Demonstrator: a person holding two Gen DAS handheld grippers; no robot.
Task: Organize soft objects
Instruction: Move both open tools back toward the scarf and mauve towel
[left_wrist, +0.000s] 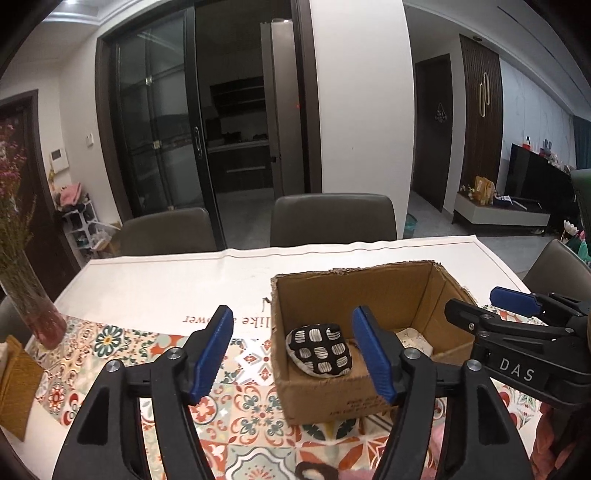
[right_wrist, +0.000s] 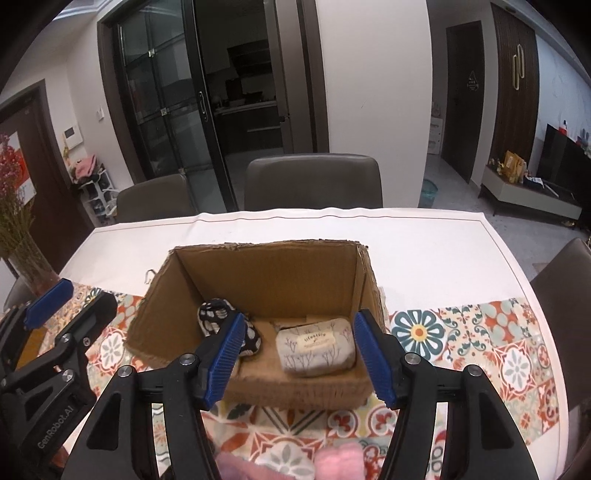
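An open cardboard box (left_wrist: 325, 397) (right_wrist: 266, 273) stands on the patterned tablecloth. Inside lie a black-and-white patterned soft pouch (left_wrist: 319, 350) (right_wrist: 214, 314) on the left and a beige printed soft pack (right_wrist: 316, 349) (left_wrist: 415, 339) on the right. My left gripper (left_wrist: 295, 354) is open and empty, hovering at the box's near left corner. My right gripper (right_wrist: 301, 360) is open and empty, above the box's near wall; it also shows in the left wrist view (left_wrist: 480, 306). A pink fuzzy soft item (right_wrist: 338, 461) lies on the cloth below my right gripper.
A glass vase (left_wrist: 35, 314) with dried flowers stands at the table's left end, with a yellow-brown object (left_wrist: 14, 384) beside it. Grey chairs (right_wrist: 314, 184) stand along the far table edge and another chair (right_wrist: 565, 280) at the right.
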